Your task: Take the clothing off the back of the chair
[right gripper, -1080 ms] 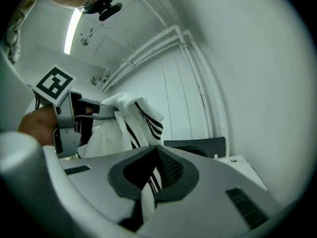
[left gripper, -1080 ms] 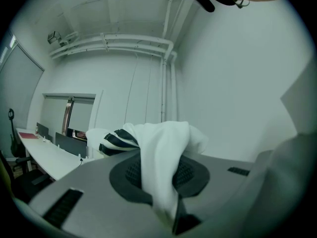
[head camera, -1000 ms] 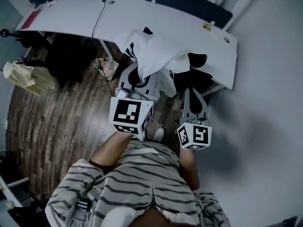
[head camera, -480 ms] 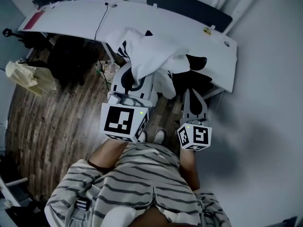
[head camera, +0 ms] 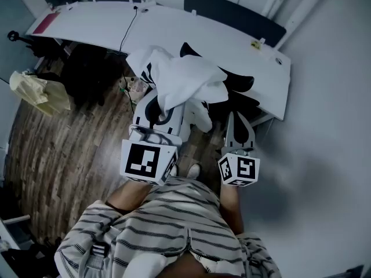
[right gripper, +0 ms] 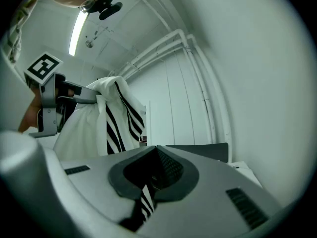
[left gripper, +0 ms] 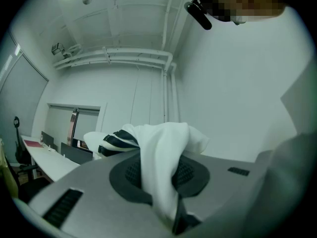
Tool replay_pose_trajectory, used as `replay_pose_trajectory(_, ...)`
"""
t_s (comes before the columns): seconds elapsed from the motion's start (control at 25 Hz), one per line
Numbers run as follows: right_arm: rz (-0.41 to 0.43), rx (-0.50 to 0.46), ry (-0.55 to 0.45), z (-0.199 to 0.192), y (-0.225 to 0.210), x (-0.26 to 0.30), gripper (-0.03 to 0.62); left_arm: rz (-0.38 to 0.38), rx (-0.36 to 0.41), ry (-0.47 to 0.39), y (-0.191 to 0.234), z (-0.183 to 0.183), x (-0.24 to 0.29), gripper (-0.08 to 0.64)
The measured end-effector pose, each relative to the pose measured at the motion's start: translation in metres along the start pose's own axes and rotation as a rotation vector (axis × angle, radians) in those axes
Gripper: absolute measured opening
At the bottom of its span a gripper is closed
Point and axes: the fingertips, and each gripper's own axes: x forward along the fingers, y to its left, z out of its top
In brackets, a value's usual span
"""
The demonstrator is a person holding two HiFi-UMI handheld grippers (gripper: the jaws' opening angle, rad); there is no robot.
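Head view places the white, black-striped clothing (head camera: 184, 79) bunched above the black chair (head camera: 239, 83) by the desk (head camera: 232, 39), while only the gripper views show the left gripper (left gripper: 161, 177) clamped on a white fold and the right gripper (right gripper: 151, 175) closed on a striped strip.

Person, lower centre of the head view: short-sleeved shirt (head camera: 174, 225), light with thin dark stripes; a light shoe (head camera: 194, 169) shows just above the shirt's upper edge. The left gripper (left gripper: 161, 175) and right gripper (head camera: 239, 117) are of grey moulded plastic, with broad jaws tapering forward; each jaw bears a dark textured pad (left gripper: 126, 175) and a dark rectangular slot (right gripper: 245, 207); each gripper carries a white cube (head camera: 145, 161) printed with black square markers. A black head camera (right gripper: 106, 4) sits at upper left of the right gripper view.
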Motion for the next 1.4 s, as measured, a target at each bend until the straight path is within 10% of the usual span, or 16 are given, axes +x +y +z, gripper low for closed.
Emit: replay_pose_trajectory(1.4,0.117,-0.004,0.0,-0.015,0.04,0.011,0.018,0.108,0.009,0.116,0.023,-0.104,-0.025,0.083)
